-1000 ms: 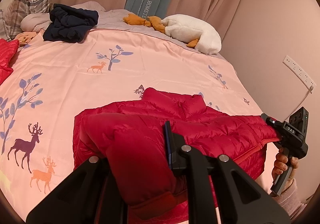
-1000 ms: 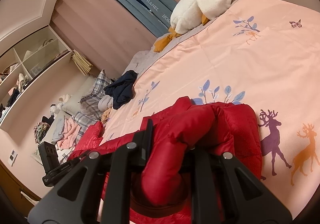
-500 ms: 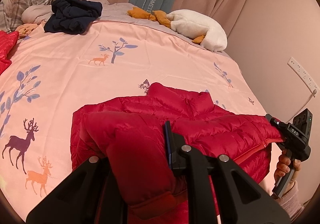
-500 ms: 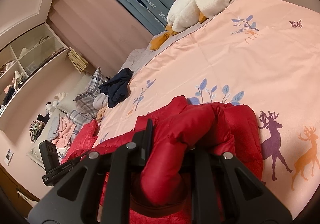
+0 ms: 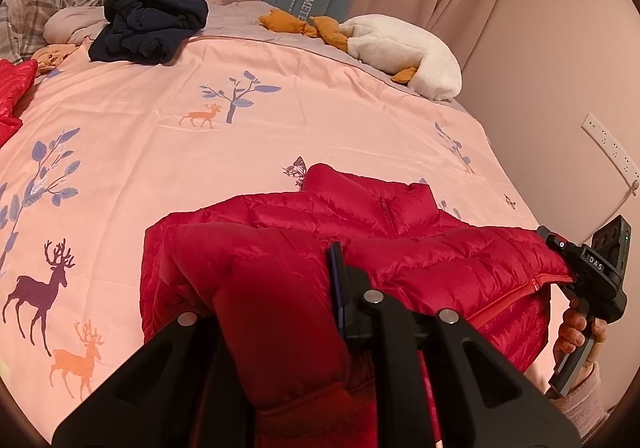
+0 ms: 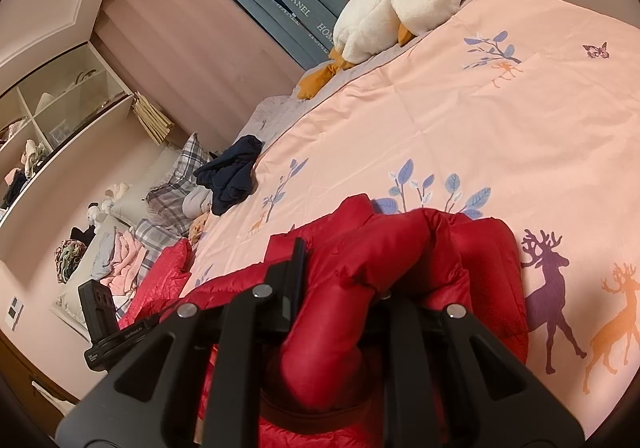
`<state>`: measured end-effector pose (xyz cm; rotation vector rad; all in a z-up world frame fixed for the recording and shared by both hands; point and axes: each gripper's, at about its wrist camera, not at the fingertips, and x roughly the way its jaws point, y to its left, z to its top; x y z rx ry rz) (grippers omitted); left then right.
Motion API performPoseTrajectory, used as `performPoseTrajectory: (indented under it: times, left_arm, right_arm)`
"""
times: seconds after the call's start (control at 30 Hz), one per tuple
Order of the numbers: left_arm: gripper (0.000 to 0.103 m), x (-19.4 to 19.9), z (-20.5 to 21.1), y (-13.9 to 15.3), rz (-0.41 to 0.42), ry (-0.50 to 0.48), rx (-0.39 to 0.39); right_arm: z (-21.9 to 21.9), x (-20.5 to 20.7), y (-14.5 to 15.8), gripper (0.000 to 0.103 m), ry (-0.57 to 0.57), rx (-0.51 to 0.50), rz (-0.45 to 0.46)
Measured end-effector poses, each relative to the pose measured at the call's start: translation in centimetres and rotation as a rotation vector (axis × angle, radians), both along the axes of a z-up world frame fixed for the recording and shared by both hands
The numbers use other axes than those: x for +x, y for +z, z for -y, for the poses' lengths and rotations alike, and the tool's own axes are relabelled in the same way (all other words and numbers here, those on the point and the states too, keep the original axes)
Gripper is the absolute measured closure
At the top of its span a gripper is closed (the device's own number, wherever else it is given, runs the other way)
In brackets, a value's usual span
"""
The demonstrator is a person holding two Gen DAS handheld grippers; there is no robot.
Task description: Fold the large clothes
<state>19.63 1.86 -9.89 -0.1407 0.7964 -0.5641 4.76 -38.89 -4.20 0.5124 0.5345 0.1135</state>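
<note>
Red jacket [image 5: 360, 244] on bed [image 5: 280, 128], near edge. Left gripper [image 5: 276, 296] and right gripper [image 6: 340, 288] each clenched on puffy bunched fabric. Light, soft, slippery; grip seams or hem.

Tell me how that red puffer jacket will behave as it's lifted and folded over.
The red puffer jacket is probably floppy: it bulges and droops around the left hand-held gripper and the right hand-held gripper, both clamped on it. Its quilted, puffy panels suggest it is light for its size and may spring back after folding. The shiny shell looks slippery, so folded layers could slide.
</note>
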Motion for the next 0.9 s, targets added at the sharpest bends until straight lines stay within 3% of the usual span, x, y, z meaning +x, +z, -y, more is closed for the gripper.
performPoseTrajectory:
  times: [0.9]
  left_arm:
    - [0.089,1.3,0.4,0.9,0.004,0.007,0.005]
  right_arm:
    - [0.4,1.0,0.9,0.087,-0.001,0.001,0.015]
